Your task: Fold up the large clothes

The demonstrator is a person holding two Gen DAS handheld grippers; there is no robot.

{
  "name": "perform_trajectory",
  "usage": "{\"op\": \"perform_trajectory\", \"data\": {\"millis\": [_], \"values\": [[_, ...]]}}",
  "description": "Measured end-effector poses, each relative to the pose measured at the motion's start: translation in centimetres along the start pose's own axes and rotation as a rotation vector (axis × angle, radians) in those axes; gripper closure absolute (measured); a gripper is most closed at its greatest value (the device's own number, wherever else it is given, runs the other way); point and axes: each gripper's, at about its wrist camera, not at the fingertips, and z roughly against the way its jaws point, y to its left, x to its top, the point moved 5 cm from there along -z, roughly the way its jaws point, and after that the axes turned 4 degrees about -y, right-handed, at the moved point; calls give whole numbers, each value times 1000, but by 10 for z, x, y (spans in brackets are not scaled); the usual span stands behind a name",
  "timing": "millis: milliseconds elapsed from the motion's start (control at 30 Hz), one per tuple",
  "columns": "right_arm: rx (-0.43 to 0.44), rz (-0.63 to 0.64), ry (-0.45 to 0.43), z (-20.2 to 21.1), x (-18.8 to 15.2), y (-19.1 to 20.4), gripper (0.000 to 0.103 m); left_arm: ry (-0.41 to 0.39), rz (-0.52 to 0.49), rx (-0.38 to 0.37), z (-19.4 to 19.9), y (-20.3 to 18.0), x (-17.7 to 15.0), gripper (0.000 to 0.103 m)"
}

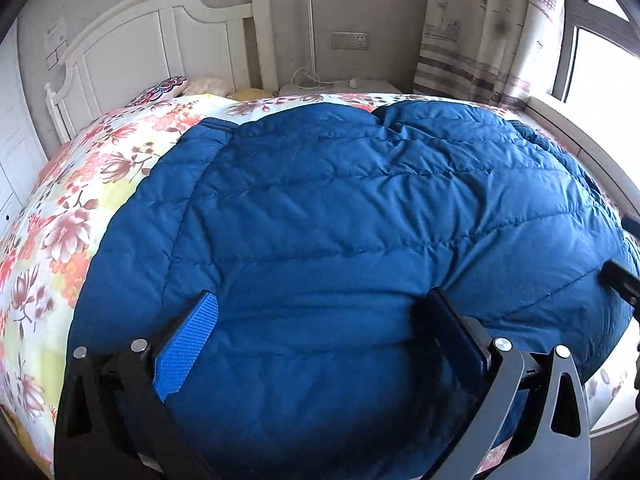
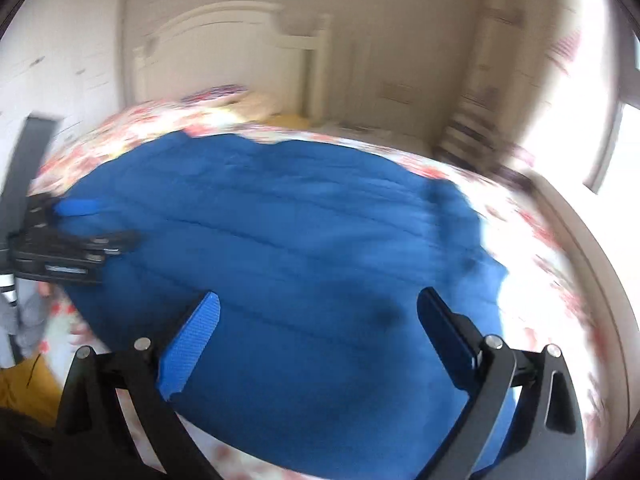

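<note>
Both wrist views look down close over the jacket (image 1: 340, 240) toward the headboard (image 1: 132, 40).

No text, brand, number or sign is coming through legibly in either view. A small white label (image 1: 55, 42) is sitting on the headboard (image 1: 132, 40) in the upper left of the left wrist view, but its print is showing too small to read. The right wrist view is blurring too heavily for any lettering.
</note>
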Motion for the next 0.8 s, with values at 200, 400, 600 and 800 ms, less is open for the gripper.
{"op": "perform_trajectory", "data": {"millis": [200,400,600,800], "values": [[63,-167,32,0,-23,-37,3,2,-1,2,-2,-2,-2,4],[68,-111,-8,10,-17,-21,7,0,-3,3,-2,-1,-3,4],[92,-124,71,-3,-20,-31,5,29,2,-14,0,0,-1,4],[65,-66,-34,-5,56,-36,5,-54,3,-12,6,29,78,4]]}}
